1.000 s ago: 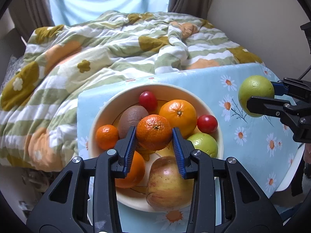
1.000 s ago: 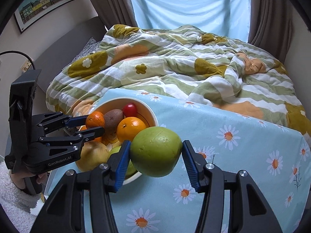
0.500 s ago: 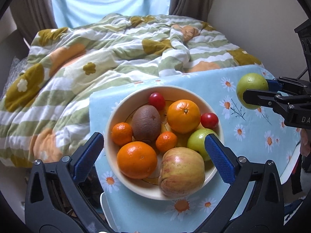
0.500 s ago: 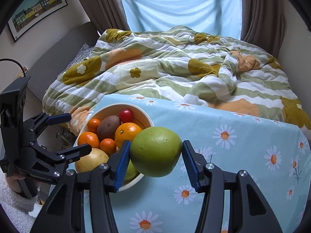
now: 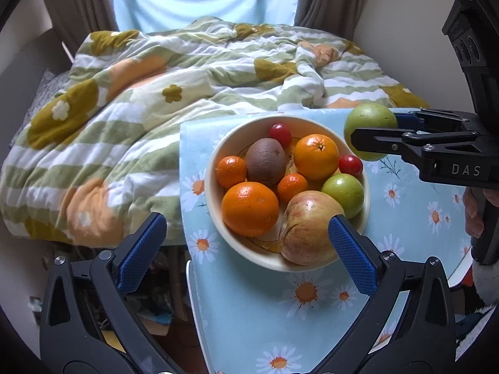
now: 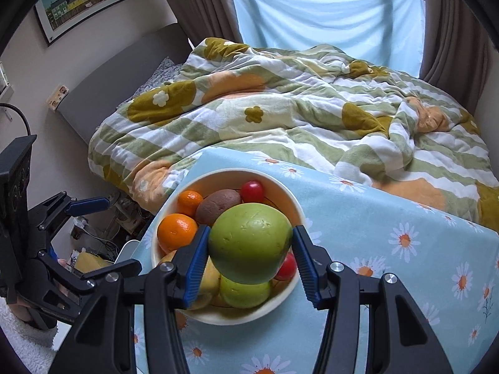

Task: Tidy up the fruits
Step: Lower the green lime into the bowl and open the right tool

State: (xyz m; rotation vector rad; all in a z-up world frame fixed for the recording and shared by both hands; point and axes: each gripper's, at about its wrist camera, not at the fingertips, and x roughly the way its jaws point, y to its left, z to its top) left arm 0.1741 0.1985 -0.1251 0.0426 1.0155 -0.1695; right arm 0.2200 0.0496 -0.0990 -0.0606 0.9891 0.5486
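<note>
Over the bowl [image 6: 299,208] on the daisy-print tablecloth [image 6: 389,218], the right gripper [image 6: 249,246] carries a large green fruit [image 6: 249,241], pads pressed on both its flanks. The left gripper [image 5: 246,246] stands at full spread with nothing between its pads, hanging near the bowl's front rim.

Step in hand, as judged: placing the green fruit with the others. The bowl is already crowded — two large oranges, two small ones, a kiwi [image 5: 265,162], two red cherry-sized fruits, a smaller green fruit [image 5: 343,191] and a big apple [image 5: 307,227]. To do it well, lower the fruit until it rests in a hollow among the others before opening the jaws; released high, it may roll off the pile or knock a small fruit out.

Left wrist view lays out the bowl's whole content and shows the right gripper side-on, beside the far right rim. Right wrist view hides much of the bowl behind the held fruit, yet confirms the two-sided grip — and shows a framed picture [image 6: 87,0] on the wall.
</note>
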